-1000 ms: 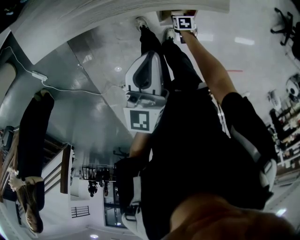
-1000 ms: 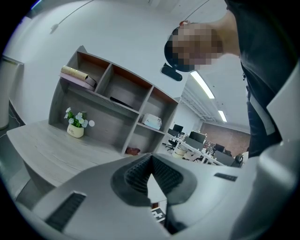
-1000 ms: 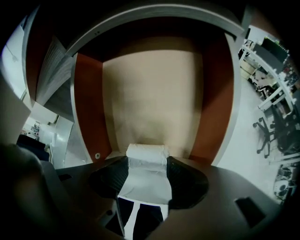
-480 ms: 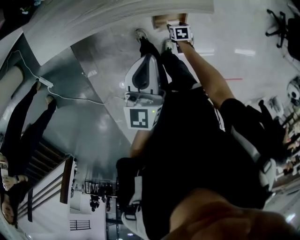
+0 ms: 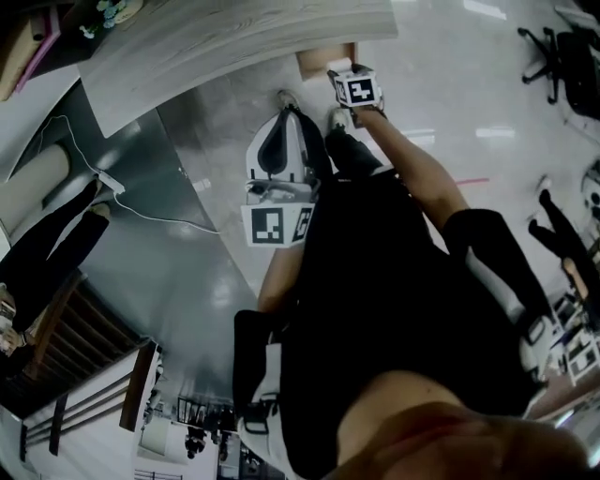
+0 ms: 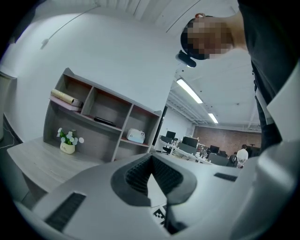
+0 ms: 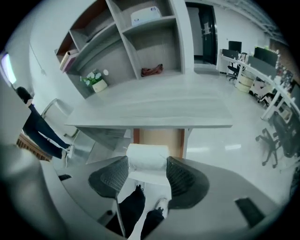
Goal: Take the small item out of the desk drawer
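— What has the right gripper (image 7: 147, 162) got?
— Its jaws are pinching the small item (image 7: 147, 153), a white, roll-shaped thing, with one dark ribbed pad against each side of it

— Where is that item relative to the drawer?
— In the right gripper view it hangs just in front of the drawer (image 7: 157, 136). The drawer's wood-coloured inside shows open under the edge of the pale tabletop (image 7: 154, 107). I cannot tell whether the item touches the drawer. Below it are the person's dark trouser legs and shoes (image 7: 161, 203) on the shiny floor

— And the left gripper (image 6: 151, 158)?
— Its jaws are pressed together at the tips, with nothing between them. It is tilted upward, looking at a shelf unit (image 6: 127, 123) and the ceiling lights. In the head view it sits close to the person's body with its marker cube (image 5: 270, 225) facing the camera, while the right arm reaches out to the drawer

— Anything on the tabletop?
— A small pot of white flowers (image 7: 97, 82) stands by the shelf unit. A white box (image 7: 146, 14) sits in an upper compartment, and a dark reddish thing (image 7: 152, 70) lies in the compartment beneath it

— Anyone else around?
— A bystander in dark clothes (image 5: 47, 244) stands off to the left, near a power strip (image 5: 110, 180) lying on the floor
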A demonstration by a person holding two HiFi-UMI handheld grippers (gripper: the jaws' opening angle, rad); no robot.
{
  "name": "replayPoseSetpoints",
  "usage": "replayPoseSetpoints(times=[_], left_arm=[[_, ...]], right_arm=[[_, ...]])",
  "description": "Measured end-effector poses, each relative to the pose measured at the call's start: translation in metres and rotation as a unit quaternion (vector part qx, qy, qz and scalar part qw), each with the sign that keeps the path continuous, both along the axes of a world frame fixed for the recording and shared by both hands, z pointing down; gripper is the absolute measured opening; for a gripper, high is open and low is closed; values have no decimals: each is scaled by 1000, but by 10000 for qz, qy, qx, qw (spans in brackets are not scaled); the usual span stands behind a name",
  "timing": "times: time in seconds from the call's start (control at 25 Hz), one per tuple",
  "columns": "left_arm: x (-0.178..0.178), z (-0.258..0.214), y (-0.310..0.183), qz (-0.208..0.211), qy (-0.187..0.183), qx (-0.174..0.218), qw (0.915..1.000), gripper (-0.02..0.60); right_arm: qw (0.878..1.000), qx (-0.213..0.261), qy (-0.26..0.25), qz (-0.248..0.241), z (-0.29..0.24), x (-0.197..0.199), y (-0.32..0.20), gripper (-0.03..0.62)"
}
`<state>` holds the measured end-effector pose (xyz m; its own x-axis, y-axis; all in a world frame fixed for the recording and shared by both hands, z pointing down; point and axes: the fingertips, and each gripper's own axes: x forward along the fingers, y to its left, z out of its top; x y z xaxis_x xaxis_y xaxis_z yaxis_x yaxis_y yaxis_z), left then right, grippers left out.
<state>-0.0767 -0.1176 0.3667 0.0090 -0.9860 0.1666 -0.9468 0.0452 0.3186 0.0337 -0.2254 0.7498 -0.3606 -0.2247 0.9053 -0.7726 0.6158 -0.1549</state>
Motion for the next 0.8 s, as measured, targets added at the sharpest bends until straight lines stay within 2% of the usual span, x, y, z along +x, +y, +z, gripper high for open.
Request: replayPoseSetpoints(times=[0.24, 0.36, 0.48, 0.8], left_arm=[[24, -25, 20, -48, -130, 170, 9998, -3], [21, -32, 35, -247, 7, 254, 9994, -3], [15, -38, 49, -358, -54, 284, 9989, -3], [-5, -67, 60, -293, -202, 549, 9979, -3]], right_arm=[[9972, 499, -539, -150, -76, 2, 4, 249], [9936, 760, -806, -222, -113, -4, 5, 249], [9884, 973, -1141, -257, -147, -14, 8, 249], [9680, 1597, -1910, -317, -245, -31, 21, 249]])
